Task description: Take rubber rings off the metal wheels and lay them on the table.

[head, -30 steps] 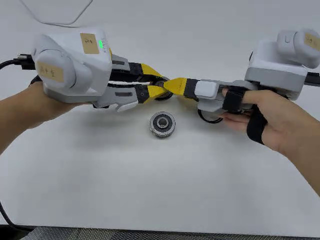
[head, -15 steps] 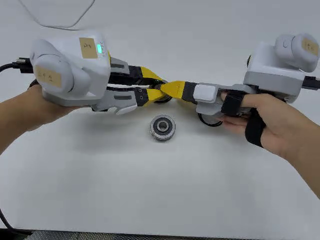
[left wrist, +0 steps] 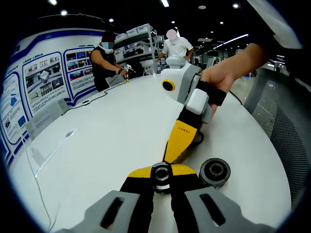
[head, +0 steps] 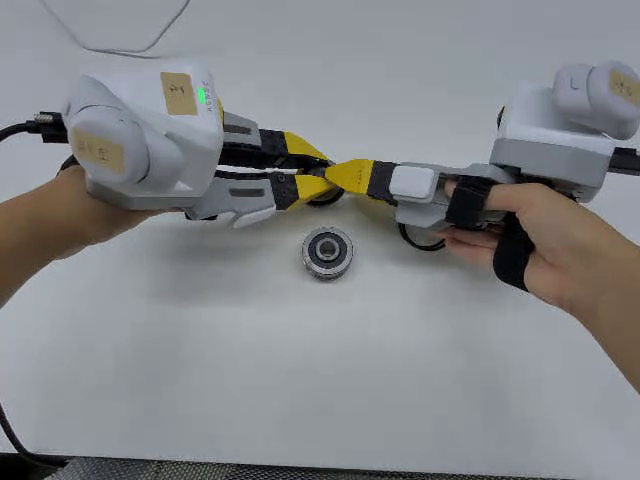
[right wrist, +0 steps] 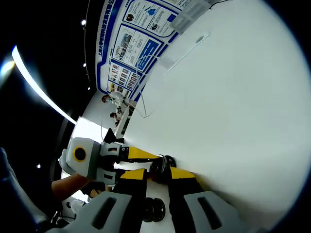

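Head view: my left gripper (head: 312, 186) held a small rubber-ringed metal wheel (head: 325, 196) just above the white counter (head: 300, 380). In the left gripper view its jaws were closed on the wheel's rim, hub face up. The right gripper (head: 346, 176) met the wheel head-on from the opposite side. Its jaws flanked the wheel in the right gripper view, but I could not tell whether they gripped. I judged the right gripper placed to pull. A second ringed wheel (head: 327, 252) lay flat just nearby.
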The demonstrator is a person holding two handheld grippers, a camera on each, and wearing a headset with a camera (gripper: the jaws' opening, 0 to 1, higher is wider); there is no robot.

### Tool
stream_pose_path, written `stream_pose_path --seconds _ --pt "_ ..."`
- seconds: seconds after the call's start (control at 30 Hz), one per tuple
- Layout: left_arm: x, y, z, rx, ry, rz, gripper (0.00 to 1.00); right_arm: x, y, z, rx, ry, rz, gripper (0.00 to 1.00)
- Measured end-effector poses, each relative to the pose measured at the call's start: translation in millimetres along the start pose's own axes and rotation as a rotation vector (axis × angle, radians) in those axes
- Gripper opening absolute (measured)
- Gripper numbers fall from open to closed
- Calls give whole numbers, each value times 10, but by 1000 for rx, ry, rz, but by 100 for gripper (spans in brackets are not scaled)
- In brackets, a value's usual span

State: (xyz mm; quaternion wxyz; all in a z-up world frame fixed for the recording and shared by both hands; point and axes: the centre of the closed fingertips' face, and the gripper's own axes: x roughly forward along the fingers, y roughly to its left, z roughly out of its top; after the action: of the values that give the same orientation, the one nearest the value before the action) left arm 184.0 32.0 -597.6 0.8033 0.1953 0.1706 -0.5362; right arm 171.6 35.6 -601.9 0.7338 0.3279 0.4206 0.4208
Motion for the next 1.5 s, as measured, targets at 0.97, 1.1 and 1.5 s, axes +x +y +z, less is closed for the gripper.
stream_pose_path --seconds 0.97,1.1,1.5 --pt "-20 -18 -9 0 -2 3 11 -34 -123 48 5 3 -83 3" --pt "-20 -20 -11 1 -2 5 11 -35 -130 56 1 7 -102 2" --pt "-25 -26 -13 8 0 24 11 -38 -131 81 -10 0 -142 1"
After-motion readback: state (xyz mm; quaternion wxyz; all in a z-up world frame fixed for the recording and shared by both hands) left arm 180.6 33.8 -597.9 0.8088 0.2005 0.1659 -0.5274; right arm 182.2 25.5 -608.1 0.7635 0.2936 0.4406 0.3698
